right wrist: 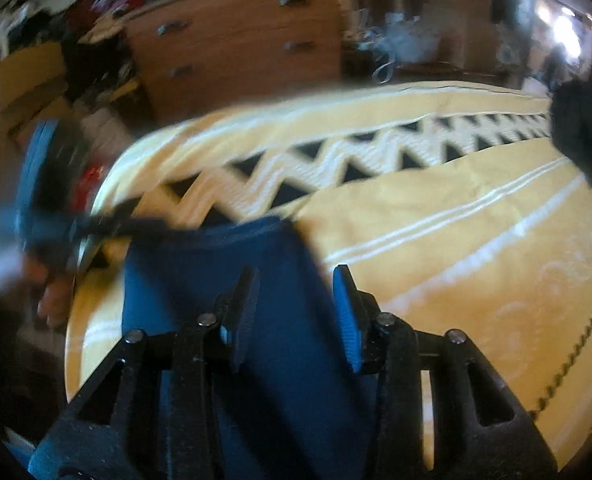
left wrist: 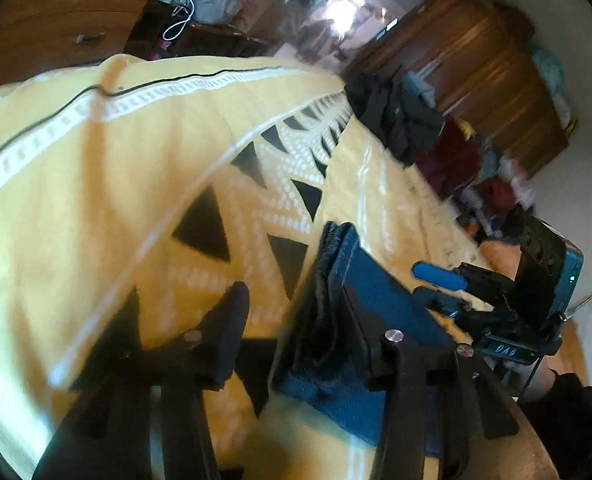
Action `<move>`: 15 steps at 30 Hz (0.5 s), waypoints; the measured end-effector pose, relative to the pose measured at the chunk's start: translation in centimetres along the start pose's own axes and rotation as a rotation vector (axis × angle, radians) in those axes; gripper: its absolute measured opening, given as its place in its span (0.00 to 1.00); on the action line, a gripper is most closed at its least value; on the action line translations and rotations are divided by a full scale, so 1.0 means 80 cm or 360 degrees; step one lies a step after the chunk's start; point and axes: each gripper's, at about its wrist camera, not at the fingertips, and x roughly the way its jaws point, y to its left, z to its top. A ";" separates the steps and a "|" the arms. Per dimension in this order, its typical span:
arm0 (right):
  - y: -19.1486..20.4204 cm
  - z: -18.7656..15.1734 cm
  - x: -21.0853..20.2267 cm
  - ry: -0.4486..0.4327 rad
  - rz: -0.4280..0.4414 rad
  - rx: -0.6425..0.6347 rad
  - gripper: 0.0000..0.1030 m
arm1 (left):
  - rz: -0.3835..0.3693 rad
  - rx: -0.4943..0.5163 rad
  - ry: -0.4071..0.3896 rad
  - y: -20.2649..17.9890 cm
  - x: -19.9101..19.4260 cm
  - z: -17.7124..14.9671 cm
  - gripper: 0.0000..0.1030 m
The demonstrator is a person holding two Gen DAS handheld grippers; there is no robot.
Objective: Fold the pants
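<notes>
The blue pants (left wrist: 336,320) lie folded into a thick stack on the yellow bedspread (left wrist: 96,200). My left gripper (left wrist: 296,312) is open, its fingers on either side of the stack's near edge, the right finger over the top layer. In the right wrist view the pants (right wrist: 224,264) spread flat under my right gripper (right wrist: 296,308), which is open just above the cloth and holds nothing. The right gripper also shows in the left wrist view (left wrist: 440,288), open at the stack's far side. The left gripper appears blurred in the right wrist view (right wrist: 56,208).
The bedspread (right wrist: 456,240) has a band of black triangles. A pile of dark clothes (left wrist: 392,116) lies at the bed's far edge. Wooden drawers (right wrist: 236,48) and a wardrobe (left wrist: 476,80) stand beyond the bed.
</notes>
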 end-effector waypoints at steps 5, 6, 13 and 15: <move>-0.024 0.000 0.033 0.0061 0.0052 0.0112 0.38 | 0.0036 -0.0062 -0.0071 0.005 -0.019 -0.003 0.50; -0.025 0.002 0.041 0.0102 0.0082 0.0111 0.38 | 0.0037 -0.0072 -0.0085 0.008 -0.022 -0.005 0.50; -0.028 0.010 0.038 0.0123 0.0021 0.0066 0.01 | 0.0064 -0.0057 -0.0134 0.006 -0.025 -0.010 0.51; -0.032 0.015 0.033 0.0099 -0.0010 0.0069 0.01 | 0.0073 -0.0042 -0.0143 0.005 -0.025 -0.011 0.51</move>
